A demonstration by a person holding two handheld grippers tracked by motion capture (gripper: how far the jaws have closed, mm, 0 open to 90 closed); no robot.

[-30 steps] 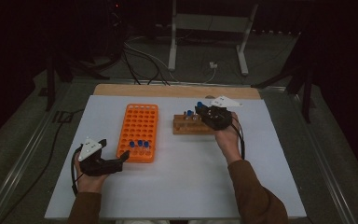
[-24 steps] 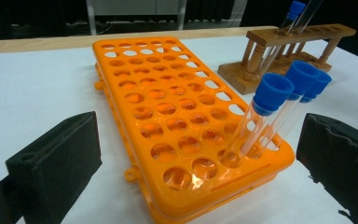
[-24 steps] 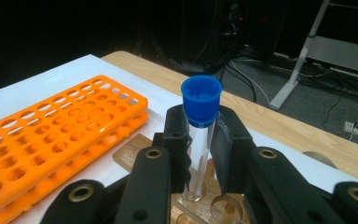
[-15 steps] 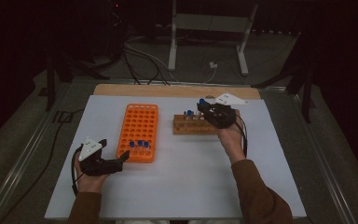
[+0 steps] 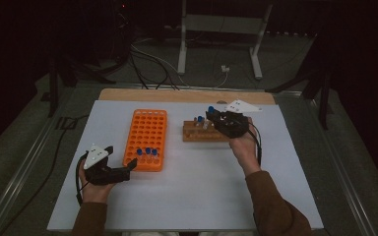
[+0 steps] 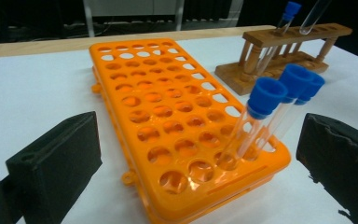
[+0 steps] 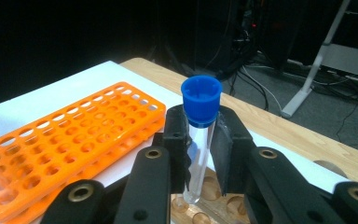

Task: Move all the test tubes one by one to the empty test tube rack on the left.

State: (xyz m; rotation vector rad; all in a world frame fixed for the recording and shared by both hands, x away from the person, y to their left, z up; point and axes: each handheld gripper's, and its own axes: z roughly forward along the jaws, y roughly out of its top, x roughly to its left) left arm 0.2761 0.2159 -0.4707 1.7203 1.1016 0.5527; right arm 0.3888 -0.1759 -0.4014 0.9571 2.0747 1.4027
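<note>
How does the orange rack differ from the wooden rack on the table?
The orange rack is a flat plastic grid with many holes; the wooden rack is a smaller frame on turned posts with far fewer holes. The orange rack lies nearer the left gripper, the wooden rack under the right gripper. Both hold clear, blue-capped tubes.

The room is dark — its back wall is lost in shadow, and light falls mainly on the worktop (image 5: 187, 196), a white sheet whose far edge shows a strip of bare wood (image 5: 177, 95). The floor (image 5: 285, 69) around it is grey and dull. Behind the worktop stands a pale metal stand (image 5: 221, 29) on two legs. Black cables (image 5: 147, 59) loop across the floor near it, and a white plug (image 5: 224, 70) lies beside one leg. Dark stand legs (image 5: 320, 83) rise at right — more at left (image 5: 59, 73). A metal rail (image 5: 24, 162) runs along the left side.
</note>
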